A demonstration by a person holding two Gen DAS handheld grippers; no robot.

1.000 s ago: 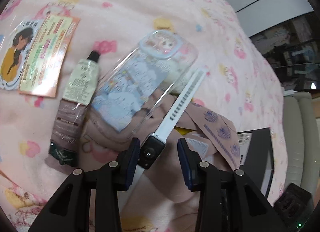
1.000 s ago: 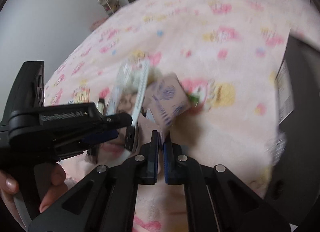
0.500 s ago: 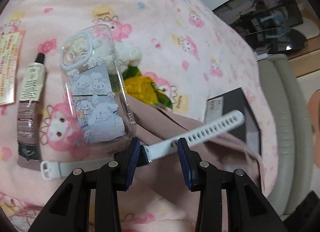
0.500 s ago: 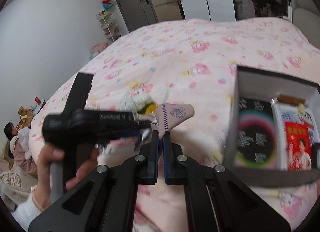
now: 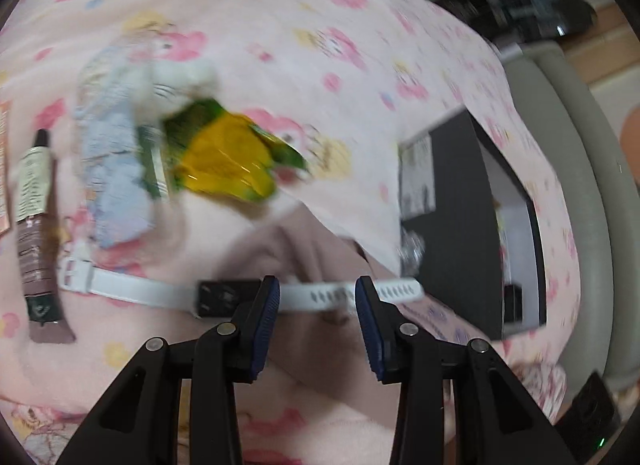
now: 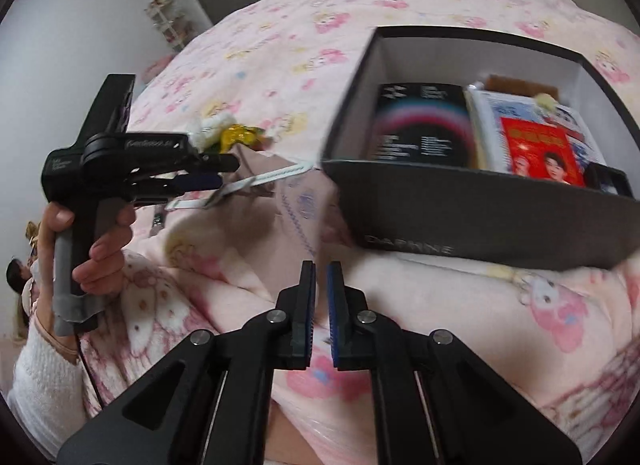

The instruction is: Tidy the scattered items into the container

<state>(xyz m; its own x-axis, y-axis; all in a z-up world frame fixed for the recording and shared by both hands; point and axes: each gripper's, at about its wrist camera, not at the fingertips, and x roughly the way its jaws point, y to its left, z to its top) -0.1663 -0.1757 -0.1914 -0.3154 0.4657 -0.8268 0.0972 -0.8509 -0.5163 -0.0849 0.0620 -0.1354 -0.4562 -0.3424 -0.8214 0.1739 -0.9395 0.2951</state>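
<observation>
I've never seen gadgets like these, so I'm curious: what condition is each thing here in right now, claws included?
Left claw: closed on the white watch, holding it above the blanket.
Right claw: nearly shut, jaws opening, nothing between them.
White watch: gripped, strap ends sticking out either side.
Black box: open, partly filled.
Tube: capped, lying flat on the blanket.
Yellow-green packet: lying on the blanket, blurred.

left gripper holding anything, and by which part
Cannot tell: the white watch strap runs between the pads of the left gripper, but blur hides any contact.
</observation>
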